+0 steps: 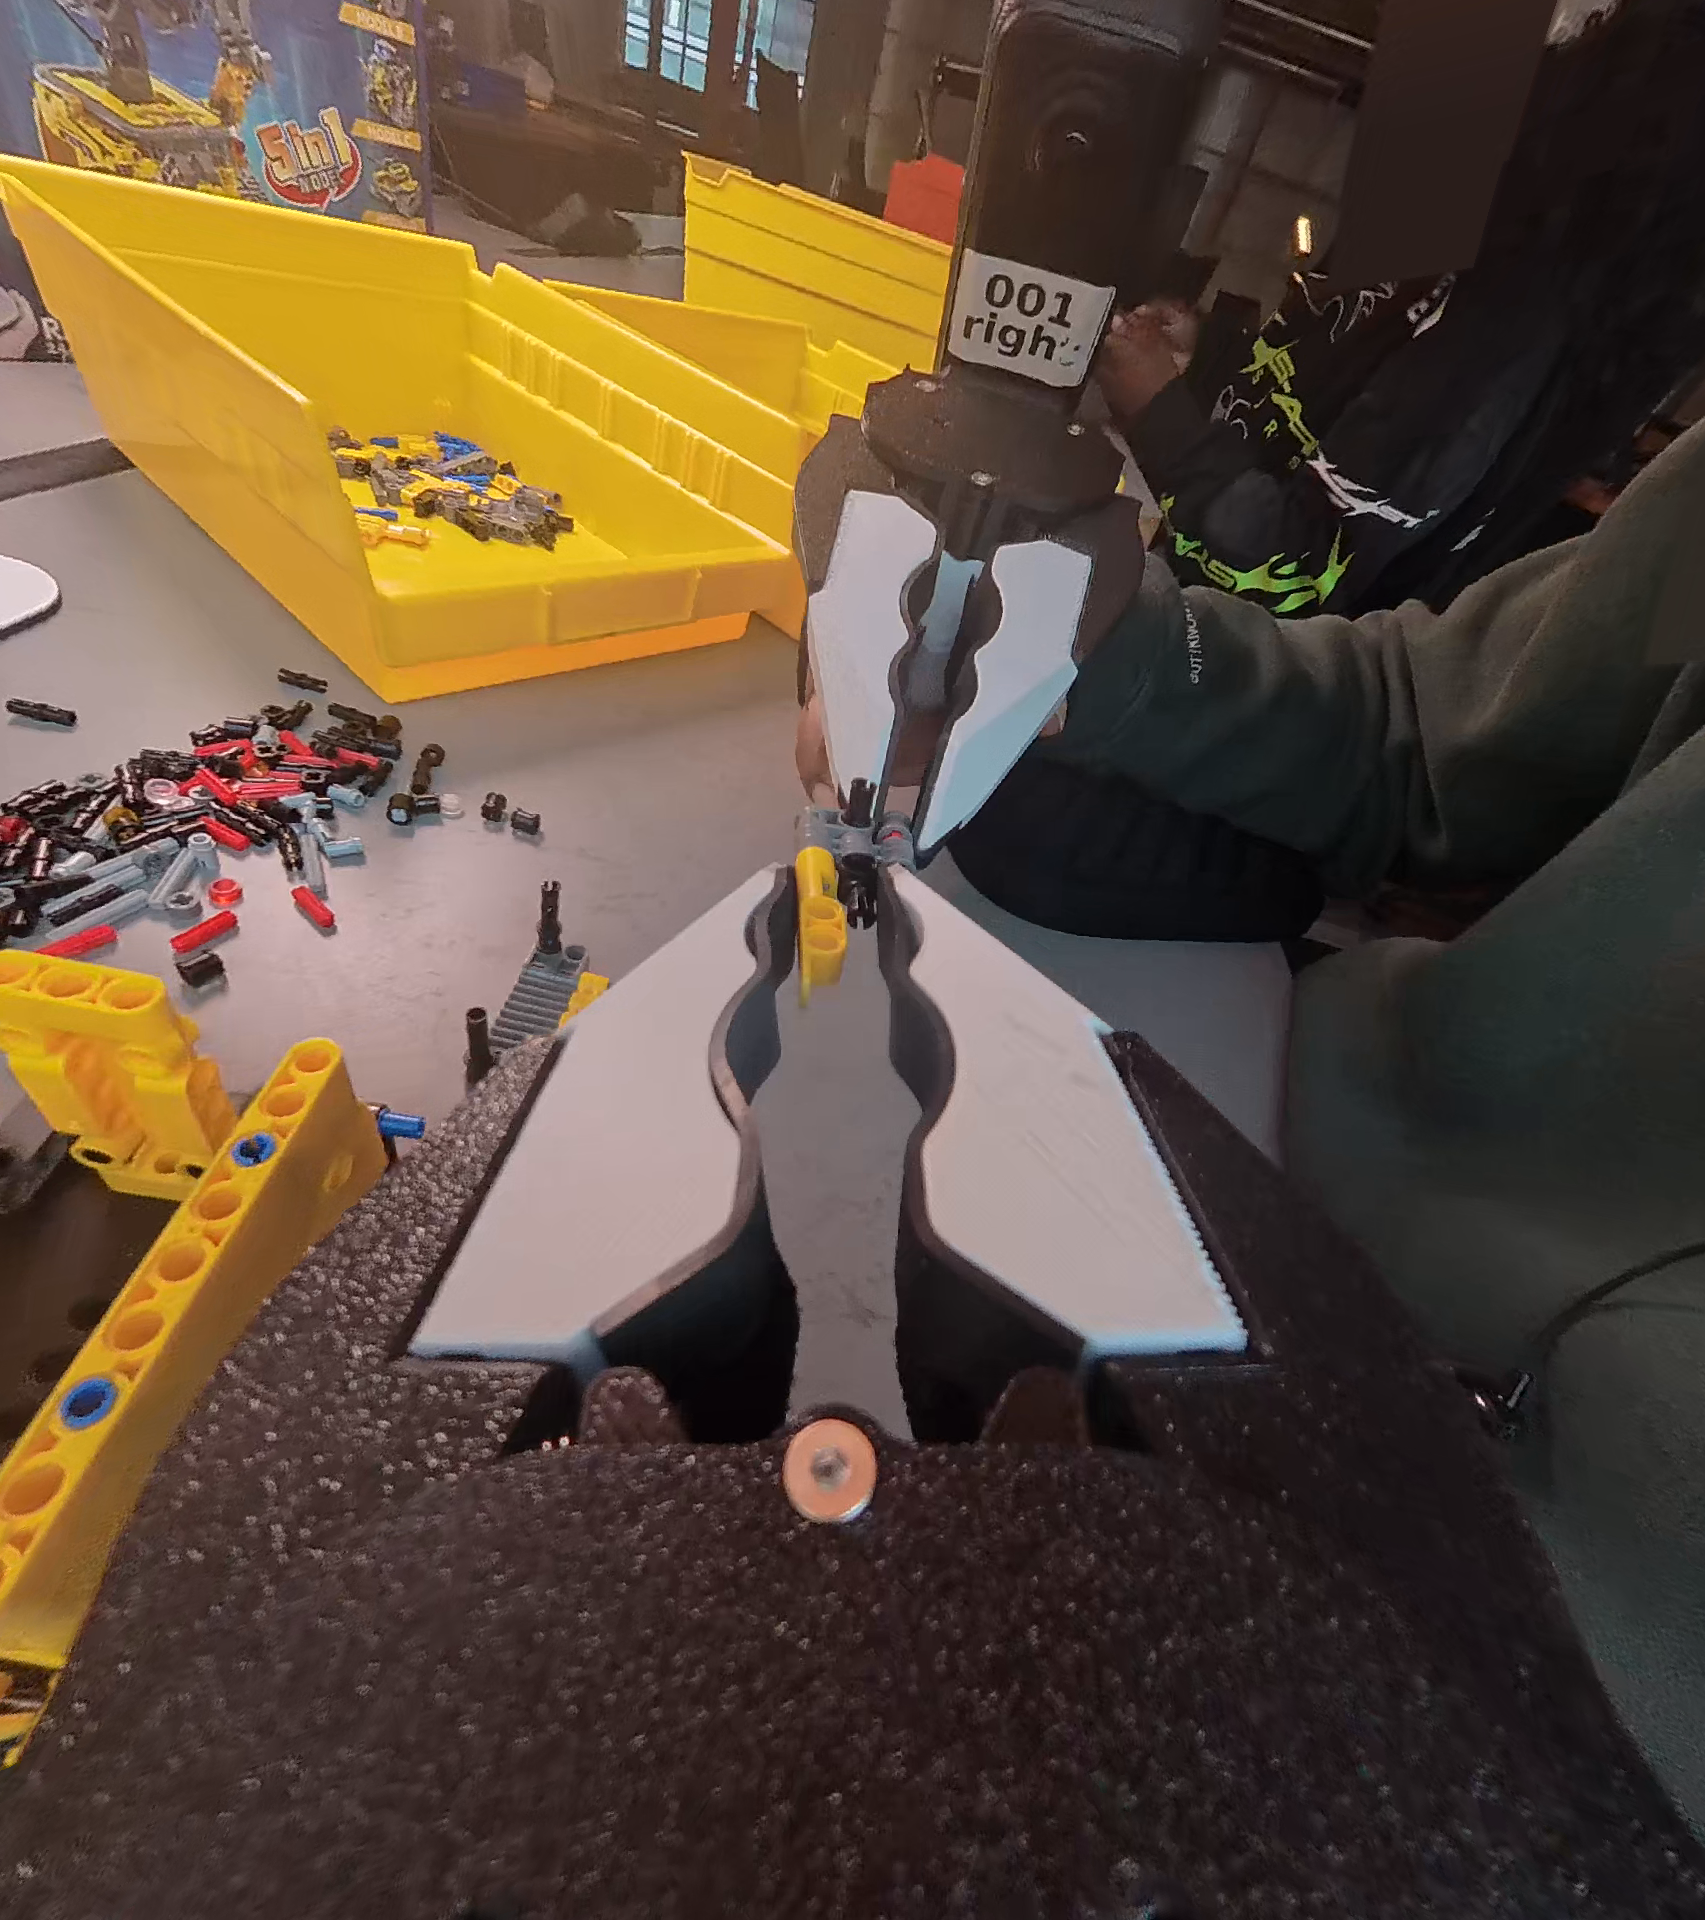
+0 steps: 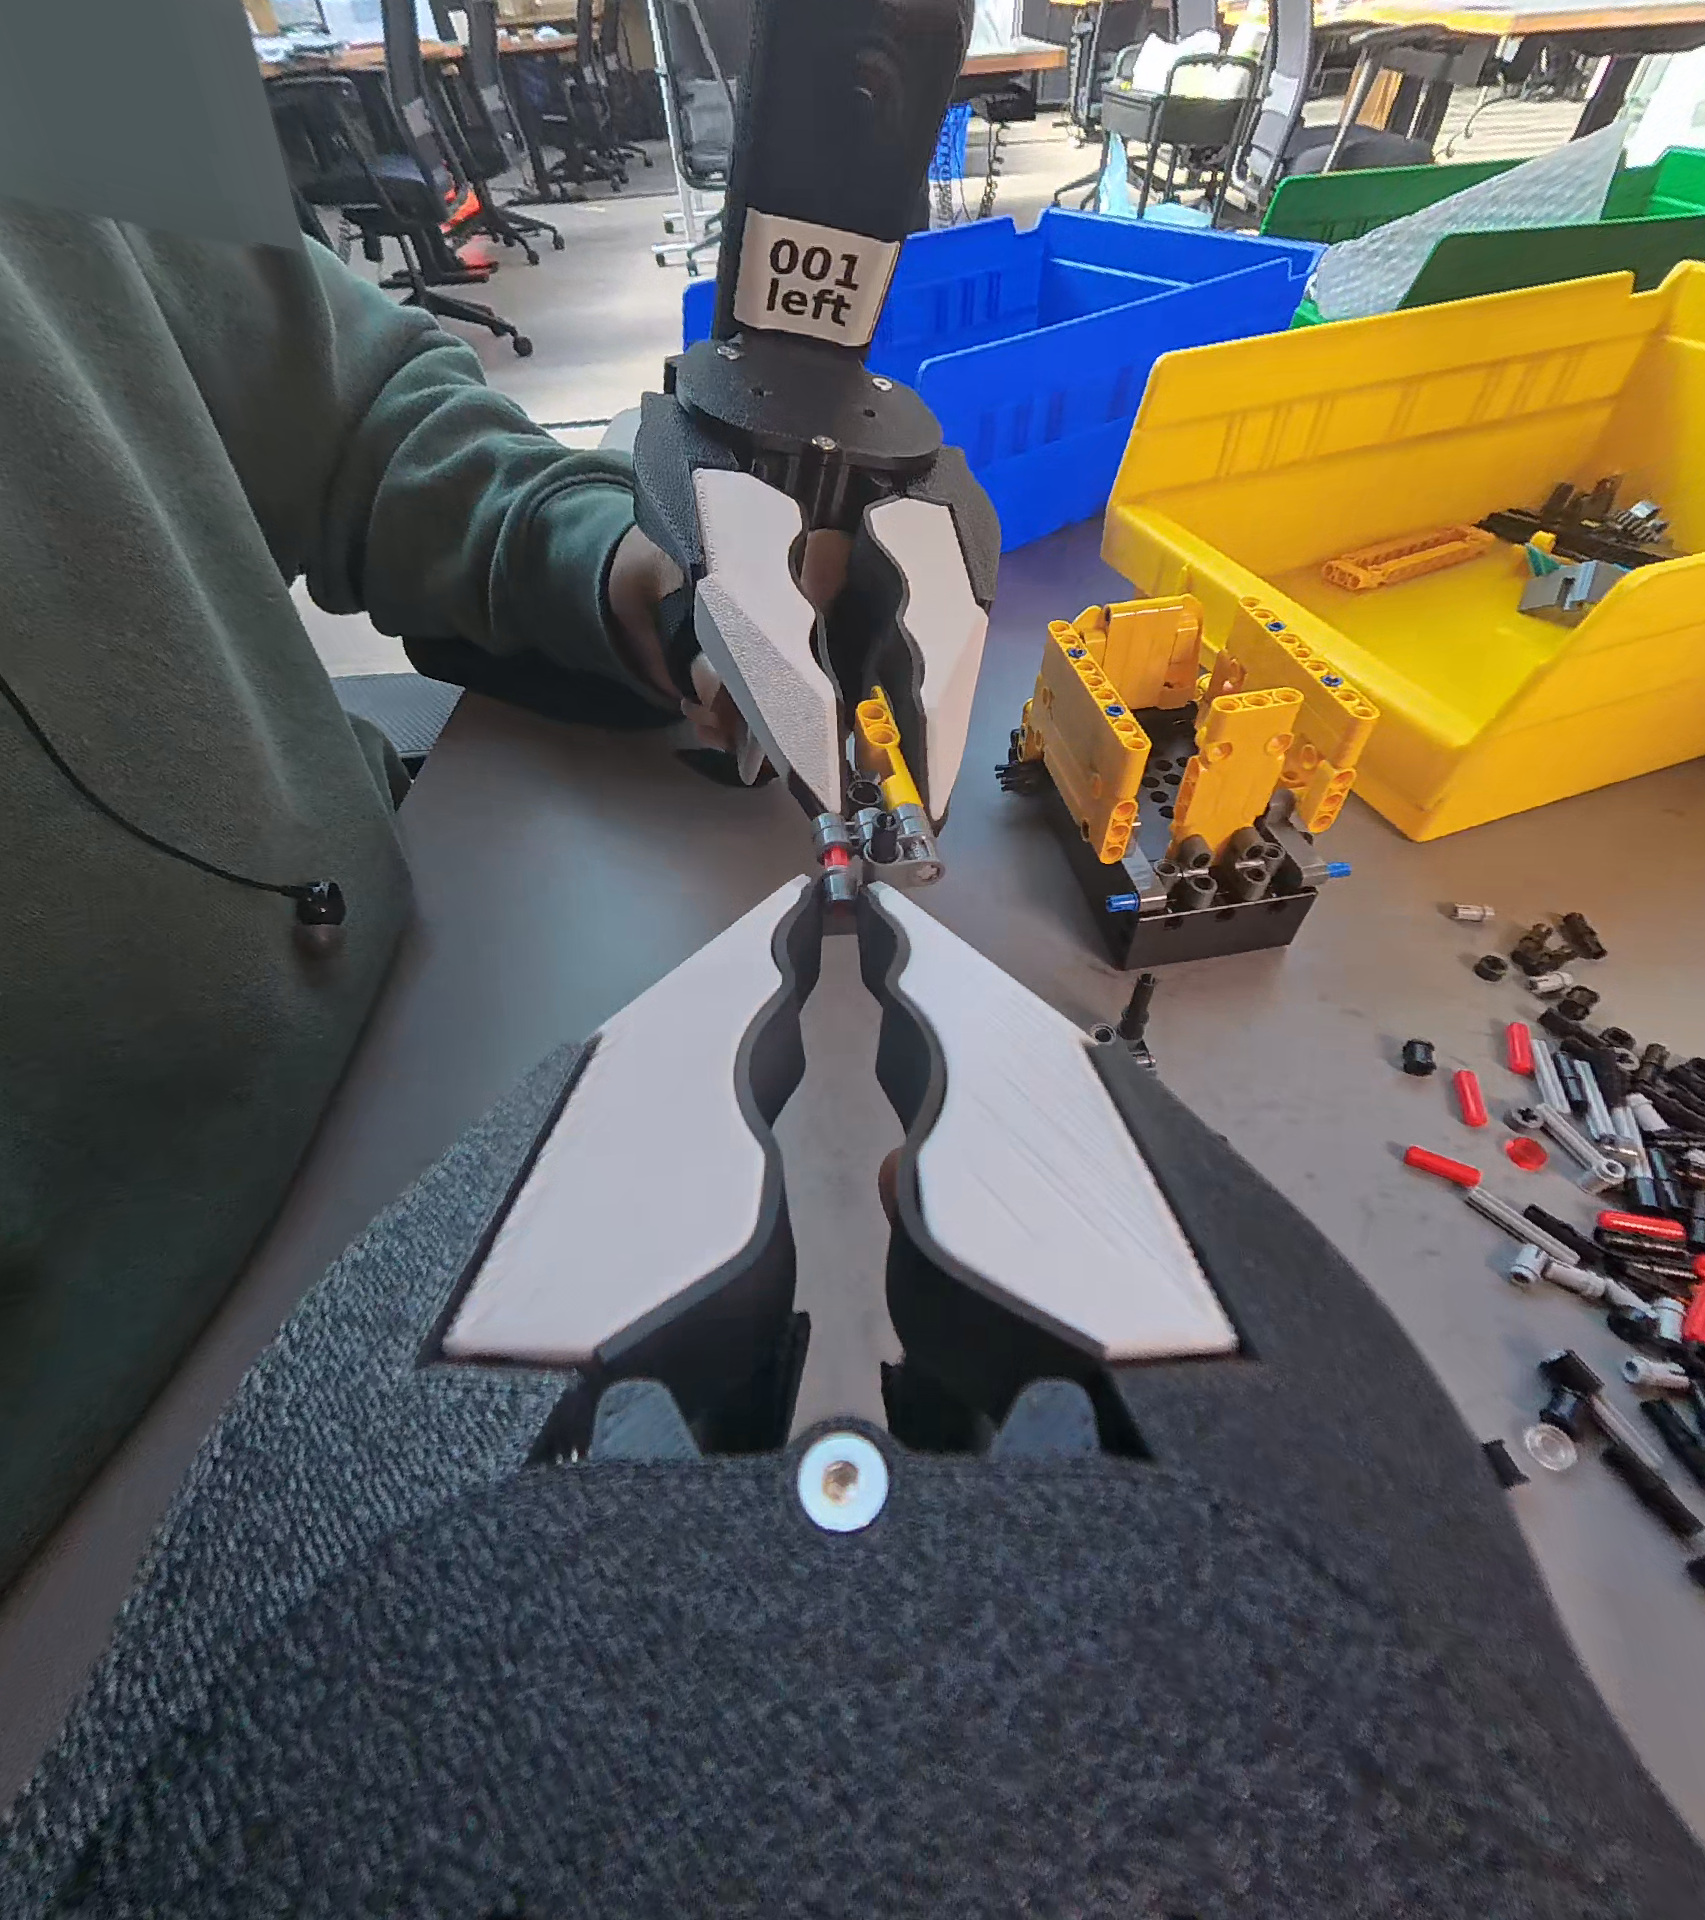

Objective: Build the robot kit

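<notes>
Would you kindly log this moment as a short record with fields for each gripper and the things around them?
left gripper: shut on yellow beam
right gripper: shut on grey connector piece
contact: beam and connector meet between the two tips
table: yellow and black block assembly, loose pile of red, black and grey pins
bins: yellow bin with parts; blue bin behind

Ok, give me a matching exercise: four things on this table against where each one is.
Things:
1. yellow beam
2. grey connector piece
3. loose pile of pins
4. half-built yellow model

Places:
A. spread on the table
B. between the left hand-held gripper fingers
C. standing beside the yellow bin
D. at the right hand-held gripper tips

Pairs: 1-B, 2-D, 3-A, 4-C
</notes>
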Demonstrator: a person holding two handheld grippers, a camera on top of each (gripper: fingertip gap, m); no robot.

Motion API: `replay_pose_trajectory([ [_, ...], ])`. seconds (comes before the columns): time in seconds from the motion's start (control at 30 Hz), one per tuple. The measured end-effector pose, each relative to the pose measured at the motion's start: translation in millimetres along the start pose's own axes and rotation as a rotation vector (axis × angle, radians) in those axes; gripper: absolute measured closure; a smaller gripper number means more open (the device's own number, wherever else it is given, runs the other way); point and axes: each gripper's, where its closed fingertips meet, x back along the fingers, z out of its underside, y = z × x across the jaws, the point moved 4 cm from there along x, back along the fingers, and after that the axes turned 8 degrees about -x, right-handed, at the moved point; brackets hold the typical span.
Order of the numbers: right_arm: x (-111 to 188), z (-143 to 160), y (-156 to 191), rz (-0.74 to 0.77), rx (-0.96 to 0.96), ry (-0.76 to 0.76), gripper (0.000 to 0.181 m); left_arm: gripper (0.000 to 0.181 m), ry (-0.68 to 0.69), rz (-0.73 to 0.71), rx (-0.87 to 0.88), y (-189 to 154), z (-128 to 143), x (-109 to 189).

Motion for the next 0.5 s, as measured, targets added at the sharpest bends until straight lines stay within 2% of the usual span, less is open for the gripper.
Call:
replay_pose_trajectory([
  [0.2,-0.1,3.6,-4.7,0.023,-0.012,0.018,0.177,0.167,0.036,-0.057,-0.049,2.3,3.1,-3.1],
  [0.37,2.0,-6.7,-10.9,0.067,-0.033,-0.054,0.173,0.167,-0.034,-0.050,0.012,10.1,-5.4,0.5],
  [0.5,3.7,-13.0,-14.1,0.127,-0.016,-0.091,0.164,0.167,-0.098,-0.054,0.084,15.7,-9.6,3.9],
])
